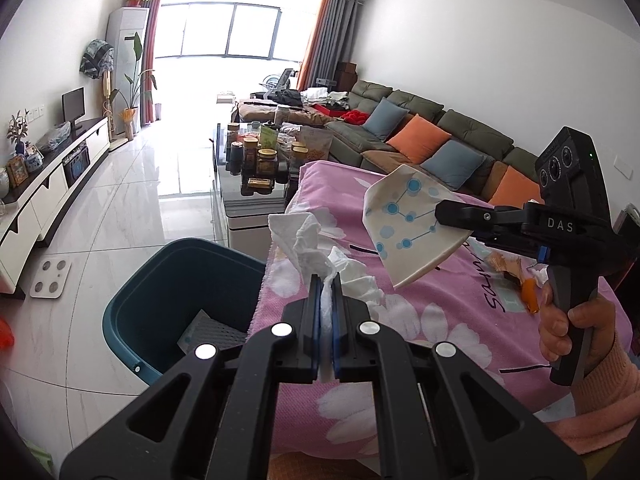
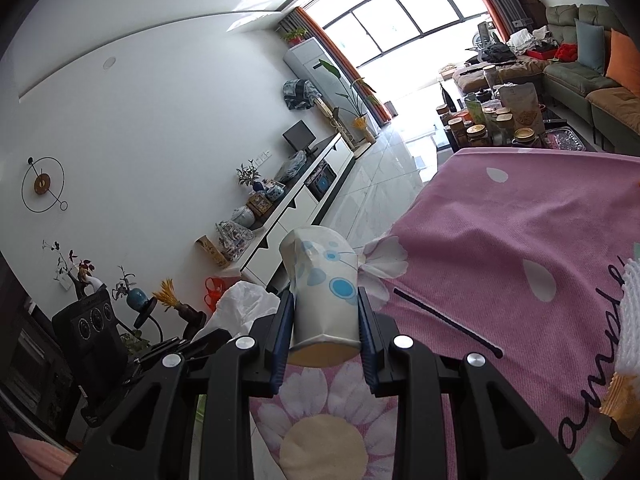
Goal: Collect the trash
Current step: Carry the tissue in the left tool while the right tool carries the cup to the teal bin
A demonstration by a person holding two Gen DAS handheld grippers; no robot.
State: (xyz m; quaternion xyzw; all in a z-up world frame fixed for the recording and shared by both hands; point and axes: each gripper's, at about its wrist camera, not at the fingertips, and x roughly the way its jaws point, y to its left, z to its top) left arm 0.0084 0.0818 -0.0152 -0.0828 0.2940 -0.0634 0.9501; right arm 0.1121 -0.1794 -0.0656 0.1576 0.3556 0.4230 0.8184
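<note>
My left gripper (image 1: 327, 286) is shut on a crumpled white tissue (image 1: 308, 246) and holds it above the left edge of the pink flowered tablecloth (image 1: 420, 320). A teal trash bin (image 1: 160, 280) stands on the floor below and to the left. My right gripper (image 2: 325, 300) is shut on a squashed white paper cup with blue dots (image 2: 324, 292), held above the cloth; the right gripper (image 1: 448, 210) and the cup (image 1: 408, 224) also show in the left wrist view. The left gripper with its tissue (image 2: 240, 308) shows at lower left in the right wrist view.
Orange peel and wrapper scraps (image 1: 516, 276) lie on the cloth at right, and a white netted wrapper (image 2: 632, 312) at the right edge. A cluttered glass coffee table (image 1: 256, 168) stands beyond. A sofa (image 1: 420, 136) runs along the right, a TV cabinet (image 1: 48, 188) on the left.
</note>
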